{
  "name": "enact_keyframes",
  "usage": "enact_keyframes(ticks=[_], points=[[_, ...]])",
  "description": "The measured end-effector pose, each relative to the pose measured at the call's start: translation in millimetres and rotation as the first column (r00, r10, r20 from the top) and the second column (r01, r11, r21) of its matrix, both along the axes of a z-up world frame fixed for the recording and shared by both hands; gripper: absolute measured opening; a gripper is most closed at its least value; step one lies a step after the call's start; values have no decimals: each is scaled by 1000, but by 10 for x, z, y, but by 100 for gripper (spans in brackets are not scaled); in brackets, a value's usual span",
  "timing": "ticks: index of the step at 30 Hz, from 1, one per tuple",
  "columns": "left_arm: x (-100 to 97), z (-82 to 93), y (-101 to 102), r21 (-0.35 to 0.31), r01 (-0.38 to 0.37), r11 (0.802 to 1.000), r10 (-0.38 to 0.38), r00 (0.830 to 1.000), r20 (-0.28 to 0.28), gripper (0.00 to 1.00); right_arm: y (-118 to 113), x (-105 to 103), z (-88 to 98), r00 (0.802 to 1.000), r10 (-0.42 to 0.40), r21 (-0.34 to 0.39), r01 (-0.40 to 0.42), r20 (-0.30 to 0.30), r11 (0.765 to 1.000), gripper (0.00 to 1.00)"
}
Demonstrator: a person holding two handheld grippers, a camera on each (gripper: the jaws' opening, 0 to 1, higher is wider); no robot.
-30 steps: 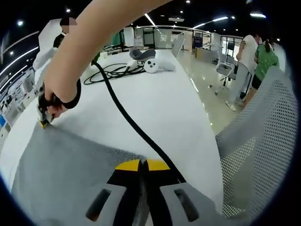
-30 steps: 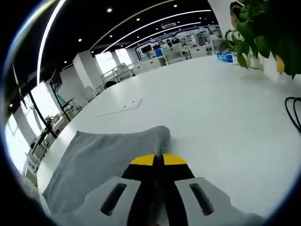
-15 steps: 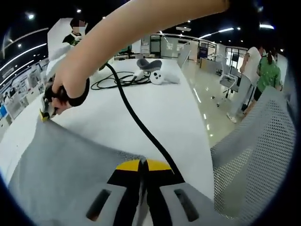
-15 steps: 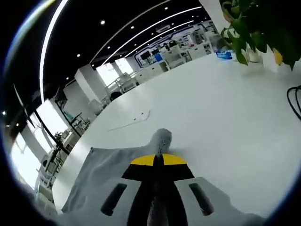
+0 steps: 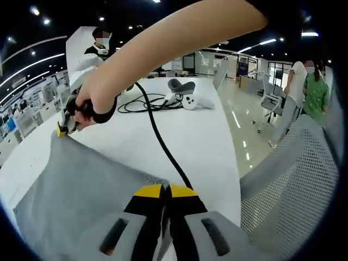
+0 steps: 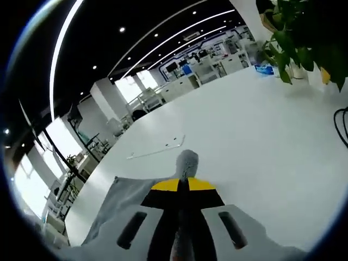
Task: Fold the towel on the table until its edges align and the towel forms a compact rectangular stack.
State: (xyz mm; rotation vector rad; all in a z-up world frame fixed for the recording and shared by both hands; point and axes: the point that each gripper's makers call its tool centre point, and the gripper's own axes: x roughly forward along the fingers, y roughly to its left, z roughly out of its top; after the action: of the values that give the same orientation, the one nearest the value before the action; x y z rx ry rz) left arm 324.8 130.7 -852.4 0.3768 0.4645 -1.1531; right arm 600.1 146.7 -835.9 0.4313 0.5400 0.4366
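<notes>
Two corners pinched: left gripper (image 5: 163,191) and right gripper (image 6: 182,185) both clamp towel (image 5: 81,190), lifted off table (image 6: 261,130). Soft, limp, light; likely sags, corner grips suit.

Grey towel (image 5: 76,185), white table (image 5: 201,141), black cable (image 5: 163,147), yellow-tipped tools.

Towel (image 5: 81,185) over table (image 5: 201,136) — cable (image 5: 163,155) behind

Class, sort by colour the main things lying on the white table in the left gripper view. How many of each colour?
Grey: 2, the towel and the headset
Black: 1, the cable
White: 1, the controller
Total: 4
</notes>
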Motion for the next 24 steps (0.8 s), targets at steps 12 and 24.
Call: enact_keyframes(ticks=[12, 24], points=[[94, 338, 316, -149, -181, 972, 177, 983, -39, 3, 271, 17, 299, 998, 37, -20, -36, 49, 999, 1], [88, 583, 776, -181, -275, 944, 275, 961, -25, 3, 608, -30, 538, 996, 49, -37, -47, 70, 998, 1]])
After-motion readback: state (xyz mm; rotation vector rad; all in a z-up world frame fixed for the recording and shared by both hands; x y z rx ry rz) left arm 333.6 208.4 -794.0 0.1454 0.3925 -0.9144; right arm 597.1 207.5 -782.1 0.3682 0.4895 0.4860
